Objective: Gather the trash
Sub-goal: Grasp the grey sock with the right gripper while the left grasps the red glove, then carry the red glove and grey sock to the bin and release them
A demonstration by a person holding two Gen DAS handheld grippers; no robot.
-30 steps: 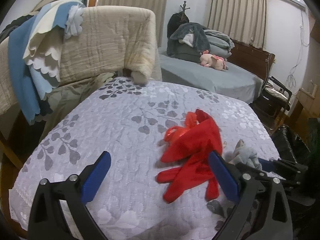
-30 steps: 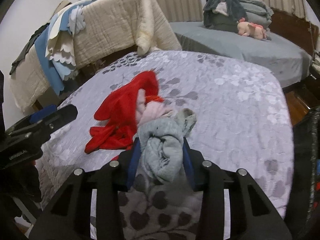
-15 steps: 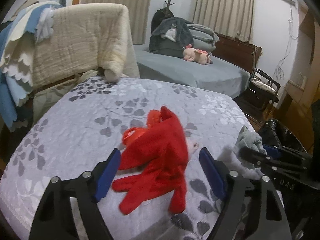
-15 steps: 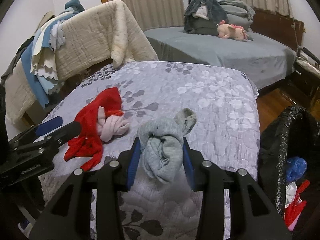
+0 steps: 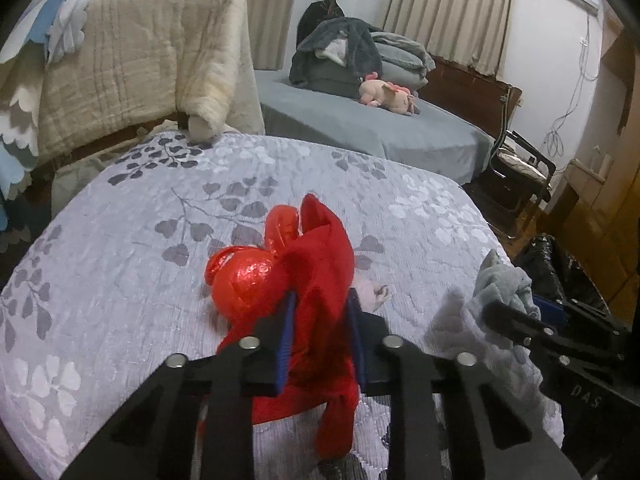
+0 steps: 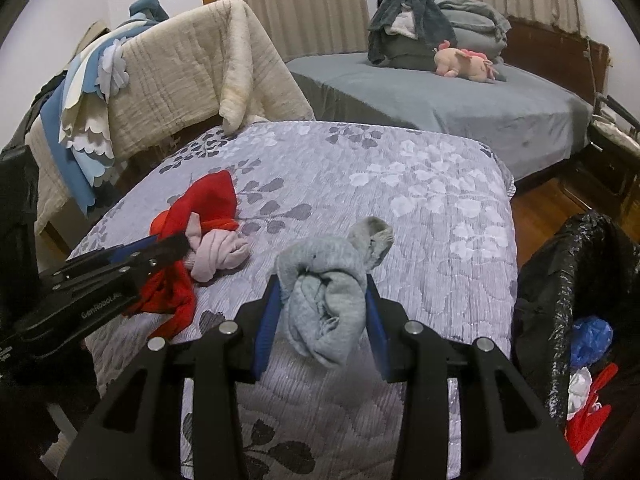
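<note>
My left gripper (image 5: pixel 320 332) is shut on a red cloth (image 5: pixel 320 276) that lies on the grey leaf-patterned quilt (image 5: pixel 160 216), with a shiny red plastic bag (image 5: pixel 248 276) bunched against it. A pink sock (image 6: pixel 218 254) lies beside the red cloth (image 6: pixel 208 204). My right gripper (image 6: pixel 320 304) is shut on a balled grey sock (image 6: pixel 328 280) and holds it above the quilt's near right part. The grey sock also shows at the right of the left wrist view (image 5: pixel 504 288).
A black trash bag (image 6: pixel 576 280) with blue, white and red trash inside stands off the quilt's right edge. A chair draped with cream and blue blankets (image 6: pixel 172 72) stands behind. A grey bed (image 6: pixel 460 96) with a pink plush toy lies beyond.
My left gripper moved forward over the red cloth and closed on it. My right gripper, still holding the grey sock, shifted right toward the trash bag.
</note>
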